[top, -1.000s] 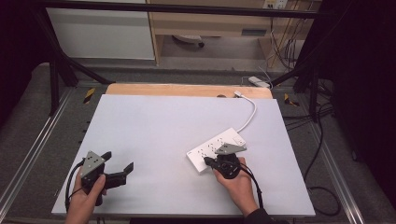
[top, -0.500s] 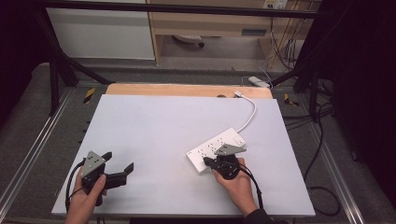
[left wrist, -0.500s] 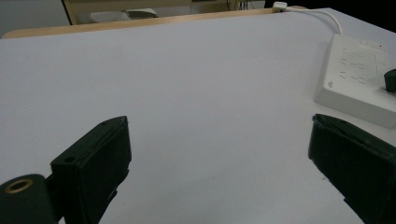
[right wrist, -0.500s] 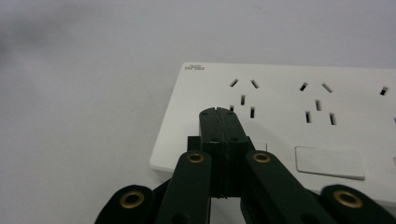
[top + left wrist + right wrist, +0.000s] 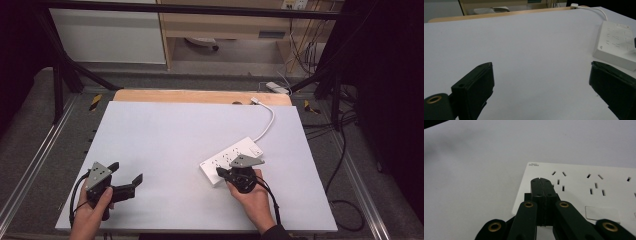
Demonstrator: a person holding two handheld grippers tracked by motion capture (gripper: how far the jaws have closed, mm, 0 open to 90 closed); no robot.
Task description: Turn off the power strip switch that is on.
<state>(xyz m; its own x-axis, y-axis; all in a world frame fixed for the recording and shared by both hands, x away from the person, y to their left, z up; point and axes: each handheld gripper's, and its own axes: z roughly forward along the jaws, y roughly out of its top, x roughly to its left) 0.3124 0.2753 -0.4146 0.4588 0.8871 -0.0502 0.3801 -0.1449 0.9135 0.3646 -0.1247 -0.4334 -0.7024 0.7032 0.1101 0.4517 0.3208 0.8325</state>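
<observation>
While the right gripper [image 5: 223, 172] rests with its jaws pressed flat together, gripping nothing, its tip sits on the near end of the white power strip [image 5: 231, 159], which lies on the white table [image 5: 165, 135] at about four o'clock from the table's middle. Judging by that pose, the step in hand is pressing or nudging the strip with the closed tip — to do it well, keep the tip square on the flat casing beside the sockets, push gently and straight so the strip does not pivot about its cord [image 5: 267, 122], and watch the small rectangular button [image 5: 602, 213] near the tip in the right gripper view. The left gripper [image 5: 126, 180] hovers at roughly seven o'clock with its jaws spread wide and empty; it could steady the strip's far side if it slides. Counted: one power strip, one white cord running off toward one o'clock to its plug [image 5: 255, 100] at the table's back edge, two grippers, two hands — and at least two full socket groups in the right gripper view.
</observation>
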